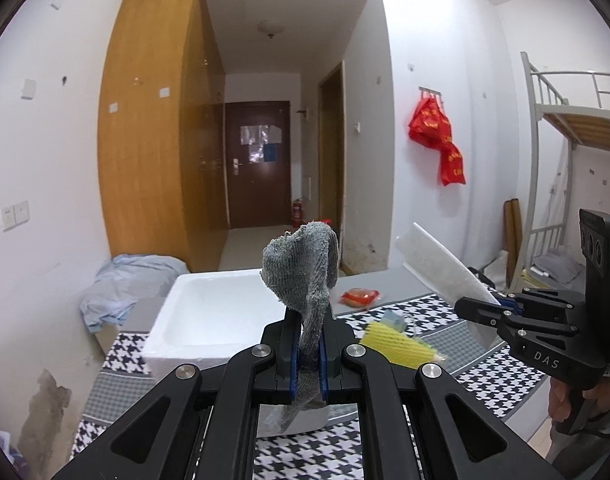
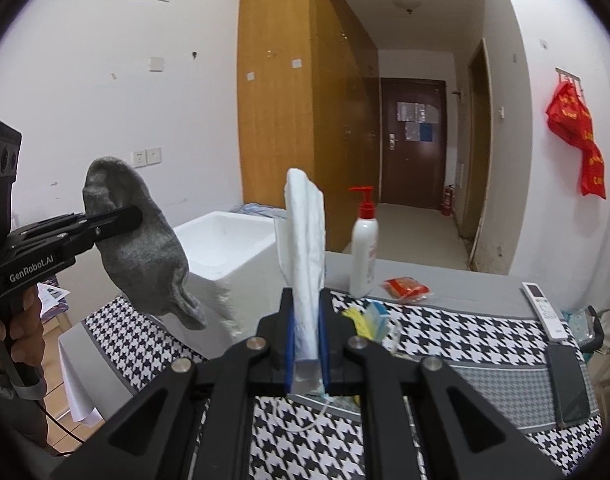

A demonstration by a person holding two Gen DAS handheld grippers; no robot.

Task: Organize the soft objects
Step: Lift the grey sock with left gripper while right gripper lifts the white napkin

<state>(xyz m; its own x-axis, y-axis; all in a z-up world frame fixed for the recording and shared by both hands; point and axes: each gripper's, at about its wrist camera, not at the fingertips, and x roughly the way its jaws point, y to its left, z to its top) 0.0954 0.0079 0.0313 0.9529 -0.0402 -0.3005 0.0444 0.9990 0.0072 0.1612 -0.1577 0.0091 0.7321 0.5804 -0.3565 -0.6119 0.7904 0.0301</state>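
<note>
1. Aloft over the table, my left gripper (image 1: 307, 344) is clenched on a grey sock (image 1: 305, 272), its blue pads (image 1: 292, 346) pinching the cuff end so the toe stands up and flops forward.
2. My right gripper (image 2: 307, 344) is likewise clamped tight, on a folded white face mask (image 2: 305, 232) that rises nearly upright from the jaws, an ear loop dangling below.
3. The white foam box (image 1: 209, 312) lies ahead and slightly left of the sock, open side up, its long side running across my view; by my reading, that is where the soft things go.
4. My left hand appears the nearer to the box, the sock's long axis roughly vertical above the near rim; the mask sits to the right of the box, so it likely follows second.
5. Below, a houndstooth tablecloth (image 2: 445, 332) covers the table, with a yellow mesh item (image 1: 397, 344), a red packet (image 1: 359, 298), a pump bottle (image 2: 363, 248), a remote control (image 2: 545, 308) and a phone (image 2: 567, 388) scattered on it.
6. Beyond stand white walls, a wooden wardrobe (image 1: 153, 120), a dark door (image 1: 259, 160) down the hall and a red bag (image 1: 437, 132) on a hook.
</note>
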